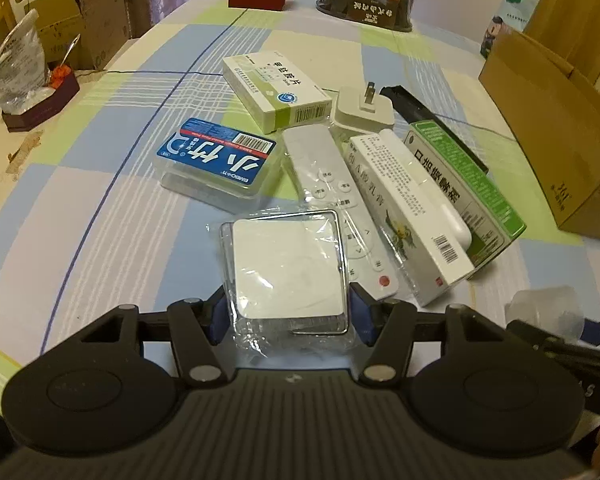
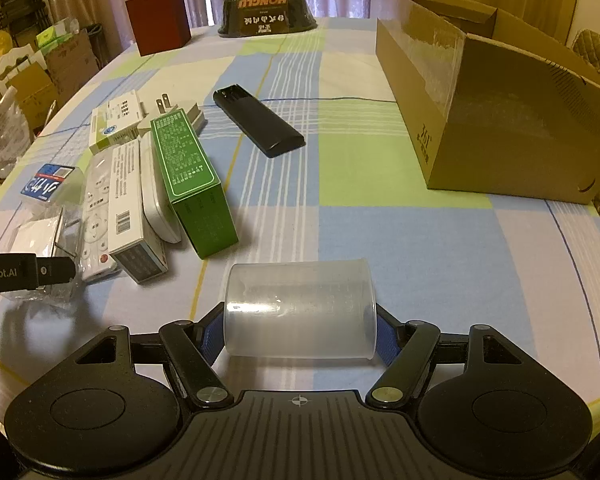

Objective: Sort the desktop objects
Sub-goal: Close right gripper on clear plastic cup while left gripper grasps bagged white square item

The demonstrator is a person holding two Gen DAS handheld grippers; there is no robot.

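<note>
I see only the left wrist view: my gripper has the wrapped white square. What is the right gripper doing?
Observer: The right gripper holds a clear plastic cup on its side, between both fingers.
Operator: The brown box at my right edge, is it open?
Observer: Yes. The right wrist view shows the cardboard box open-topped, flaps up.
Operator: The black thing behind the green box?
Observer: It is a long, flat black remote, lying alone on the tablecloth, apart from the green box.
</note>
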